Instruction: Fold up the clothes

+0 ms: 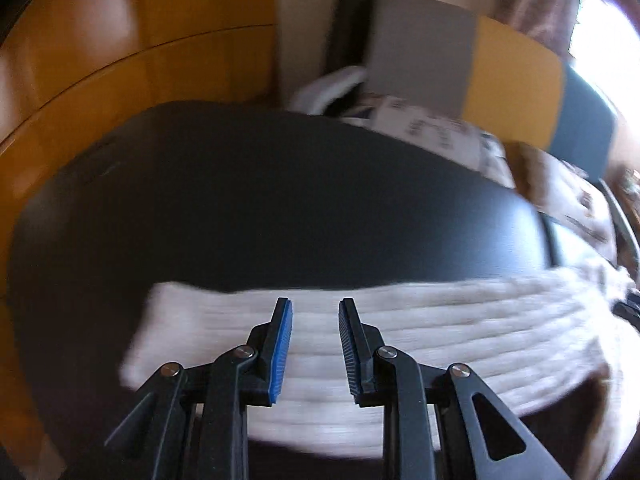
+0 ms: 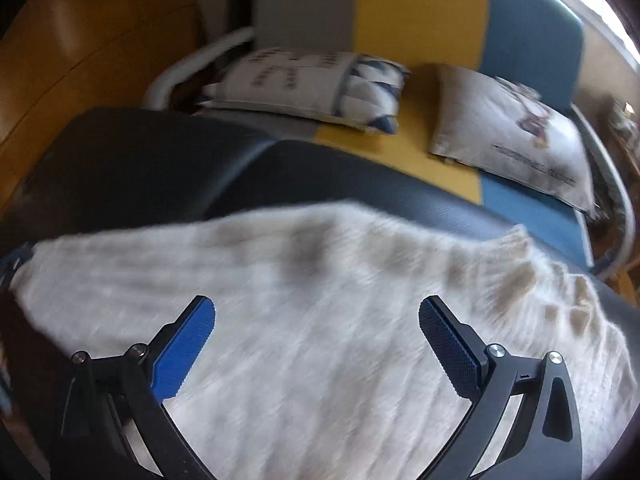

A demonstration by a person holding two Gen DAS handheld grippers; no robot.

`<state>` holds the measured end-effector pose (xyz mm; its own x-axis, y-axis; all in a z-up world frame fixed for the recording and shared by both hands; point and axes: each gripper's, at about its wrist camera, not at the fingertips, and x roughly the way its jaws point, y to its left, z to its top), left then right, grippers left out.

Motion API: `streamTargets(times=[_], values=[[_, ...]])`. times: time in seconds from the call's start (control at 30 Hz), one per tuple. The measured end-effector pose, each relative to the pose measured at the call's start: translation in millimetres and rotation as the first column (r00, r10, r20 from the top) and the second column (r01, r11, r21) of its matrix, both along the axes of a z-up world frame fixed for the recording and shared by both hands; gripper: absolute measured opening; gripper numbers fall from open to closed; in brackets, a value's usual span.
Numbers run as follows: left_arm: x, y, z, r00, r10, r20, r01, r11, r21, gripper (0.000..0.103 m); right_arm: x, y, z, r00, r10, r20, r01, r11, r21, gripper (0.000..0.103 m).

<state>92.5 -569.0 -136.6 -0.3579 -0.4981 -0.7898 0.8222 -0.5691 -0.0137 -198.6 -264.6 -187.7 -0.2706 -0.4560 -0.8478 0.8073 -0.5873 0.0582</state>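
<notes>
Now cream ribbed sweater (image 2: 320,320) lies spread, blurred.

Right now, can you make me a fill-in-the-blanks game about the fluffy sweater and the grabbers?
1. The knitted sweater is the colour ____.
2. It lies on a table that is ____ in colour.
3. Behind the table, ____ cushions lie on the striped sofa.
4. The right gripper has its jaws spread ____ than the left gripper.

Missing words: white; black; two; wider
</notes>
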Motion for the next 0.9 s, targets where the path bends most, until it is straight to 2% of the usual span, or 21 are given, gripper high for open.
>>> streamTargets(times=[0.1,0.17,0.23,0.37,0.57,0.63,0.73,0.83,0.9], values=[[28.6,-17.6,-14.6,0.996,0.070,0.061,-0.071,0.997,0.007,0.024,23.8,-8.0,-7.2,0.999,0.043,-0.021,-0.043,0.999,0.026,0.103],[41.0,-18.9,-21.5,0.996,0.076,0.056,-0.076,0.997,0.000,0.027,28.9,-17.4,-19.4,0.999,0.037,-0.020,-0.036,0.997,0.063,0.103],[44.6,-13.6,-23.6,0.994,0.076,0.072,-0.075,0.997,-0.022,0.027,30.9,-22.9,-24.8,1.000,0.015,-0.023,-0.014,0.998,0.064,0.103],[45.0,-5.1,-21.3,0.993,0.087,0.075,-0.086,0.996,-0.019,0.027,28.1,-23.8,-20.4,1.000,-0.014,-0.004,0.014,0.998,0.063,0.103],[42.9,5.2,-13.3,0.996,0.079,0.043,-0.078,0.997,-0.020,0.027,45.4,4.0,4.4,1.000,-0.019,-0.023,0.019,1.000,0.003,0.103],[40.3,2.0,-17.3,0.996,0.074,0.049,-0.074,0.997,-0.002,0.027,53.6,19.1,7.4,0.999,-0.026,-0.028,0.026,1.000,0.011,0.103],[39.8,0.0,-21.1,0.996,0.074,0.047,-0.075,0.997,0.016,0.028,68.4,45.5,2.2,0.997,-0.053,-0.047,0.056,0.996,0.062,0.103],[39.9,1.5,-20.0,0.995,0.086,0.047,-0.087,0.996,0.022,0.028,73.9,61.5,-17.2,0.996,-0.090,-0.003,0.089,0.987,0.135,0.103],[39.6,13.4,-9.6,0.996,0.085,0.003,-0.085,0.996,0.029,0.026,74.8,66.6,-19.2,0.994,-0.111,0.011,0.109,0.987,0.115,0.103]])
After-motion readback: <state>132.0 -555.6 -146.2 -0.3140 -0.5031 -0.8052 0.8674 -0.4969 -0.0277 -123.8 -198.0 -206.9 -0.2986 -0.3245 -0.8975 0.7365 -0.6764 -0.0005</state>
